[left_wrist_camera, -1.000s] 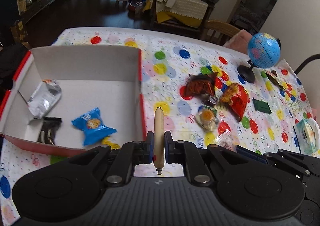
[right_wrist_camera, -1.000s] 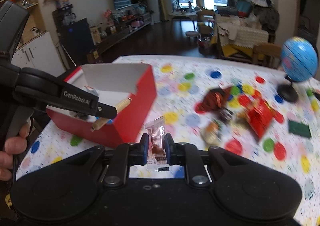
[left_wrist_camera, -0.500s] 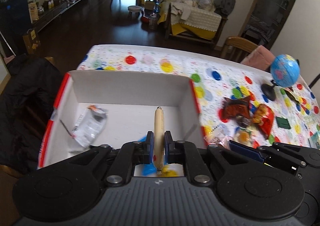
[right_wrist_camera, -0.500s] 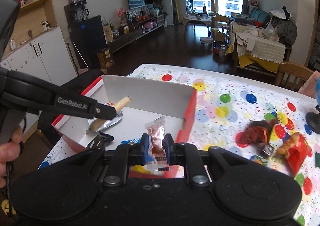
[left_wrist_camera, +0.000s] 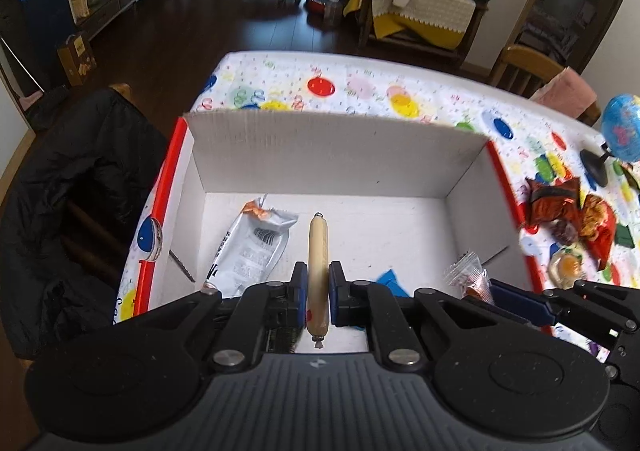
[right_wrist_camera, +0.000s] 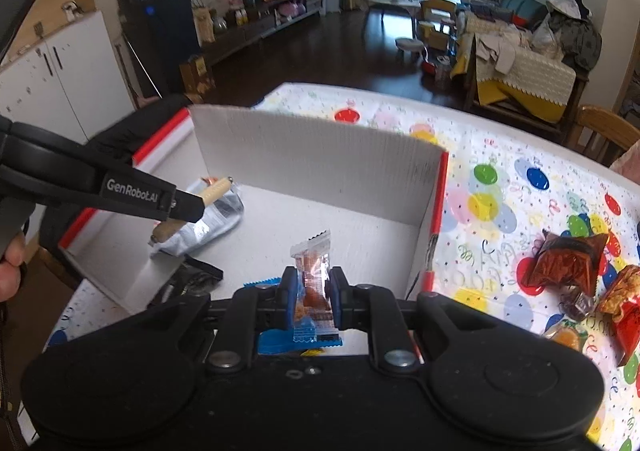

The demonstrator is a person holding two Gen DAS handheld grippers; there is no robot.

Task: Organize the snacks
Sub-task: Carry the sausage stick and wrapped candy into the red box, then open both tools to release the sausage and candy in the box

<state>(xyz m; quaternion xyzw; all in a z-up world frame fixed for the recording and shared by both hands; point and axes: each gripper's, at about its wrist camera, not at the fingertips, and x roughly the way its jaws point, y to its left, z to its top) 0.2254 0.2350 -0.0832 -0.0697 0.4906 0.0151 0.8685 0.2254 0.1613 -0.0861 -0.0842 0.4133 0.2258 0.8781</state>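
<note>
My left gripper [left_wrist_camera: 318, 287] is shut on a tan sausage stick [left_wrist_camera: 318, 247] and holds it above the inside of the red and white cardboard box [left_wrist_camera: 332, 155]. My right gripper [right_wrist_camera: 313, 293] is shut on a small clear packet with an orange-brown snack [right_wrist_camera: 312, 275], held over the box [right_wrist_camera: 320, 155] near its right side. The left gripper with the sausage also shows in the right wrist view [right_wrist_camera: 188, 207]. In the box lie a silver pouch [left_wrist_camera: 252, 247], a blue packet [left_wrist_camera: 390, 279] and a black packet [right_wrist_camera: 192, 277].
Loose snacks lie on the dotted tablecloth right of the box: a dark red wrapper [right_wrist_camera: 568, 259], a red-orange bag [right_wrist_camera: 624, 299] and a yellow packet [left_wrist_camera: 568, 267]. A small globe [left_wrist_camera: 622, 135] stands at the far right. A black jacket [left_wrist_camera: 68, 203] hangs on a chair left of the table.
Both grippers have moved left from over the tablecloth to above the inside of the box, each still holding its snack.
</note>
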